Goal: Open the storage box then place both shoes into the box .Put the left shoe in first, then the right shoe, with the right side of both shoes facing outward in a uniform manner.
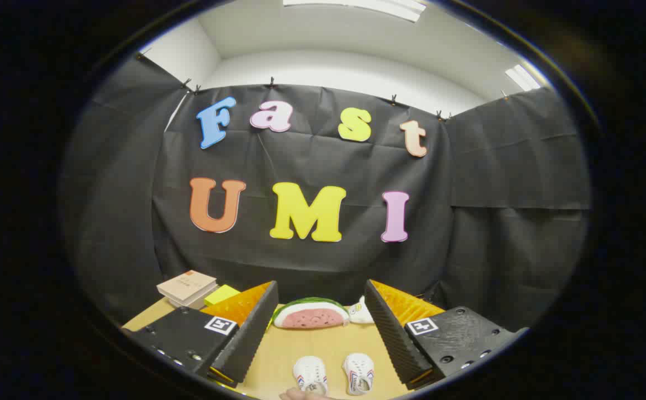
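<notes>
two small white shoes lie side by side on the wooden tabletop, between the spread fingers of the gripper (pixel 323 333). the left-hand shoe (pixel 310 375) and the right-hand shoe (pixel 359 372) both have striped marks near the heel and point toes toward 12 o'clock, soles down. they sit just apart, the right-hand one at 3 o'clock of the other.

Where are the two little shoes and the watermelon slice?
Left shoe (pixel 310 375): gripper view, on its white top.
Right shoe (pixel 359 372): gripper view, on its white top.
Watermelon slice (pixel 310 316): gripper view, on its pink flesh.
</notes>
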`<state>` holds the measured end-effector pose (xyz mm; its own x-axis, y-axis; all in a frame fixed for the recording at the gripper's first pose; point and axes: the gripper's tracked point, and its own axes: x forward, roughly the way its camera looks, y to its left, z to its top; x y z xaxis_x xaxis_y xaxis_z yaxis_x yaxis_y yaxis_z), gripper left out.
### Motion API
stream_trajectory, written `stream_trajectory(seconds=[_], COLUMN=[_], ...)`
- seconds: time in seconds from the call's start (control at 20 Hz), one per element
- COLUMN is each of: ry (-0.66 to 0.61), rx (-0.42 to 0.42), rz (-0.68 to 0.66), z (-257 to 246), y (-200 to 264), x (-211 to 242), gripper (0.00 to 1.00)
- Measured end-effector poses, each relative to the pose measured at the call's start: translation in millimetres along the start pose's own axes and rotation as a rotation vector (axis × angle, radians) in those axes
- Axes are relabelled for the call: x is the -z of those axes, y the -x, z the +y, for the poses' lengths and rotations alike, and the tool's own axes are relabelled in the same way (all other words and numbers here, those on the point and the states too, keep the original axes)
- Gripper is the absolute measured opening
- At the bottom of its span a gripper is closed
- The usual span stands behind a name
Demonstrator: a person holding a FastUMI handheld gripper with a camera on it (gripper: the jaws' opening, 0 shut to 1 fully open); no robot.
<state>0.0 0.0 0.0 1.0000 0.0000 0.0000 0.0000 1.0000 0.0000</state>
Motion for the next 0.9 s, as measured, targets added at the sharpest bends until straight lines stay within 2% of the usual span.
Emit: stream_trajectory(seconds=[0.6, 0.9], ry=[-0.016, -0.021], rx=[-0.070, -0.095], rz=[0.027, 0.038], z=[29.8, 29.2], y=[13.5, 15.9], x=[11.3, 19.0], gripper=[0.95, 0.95])
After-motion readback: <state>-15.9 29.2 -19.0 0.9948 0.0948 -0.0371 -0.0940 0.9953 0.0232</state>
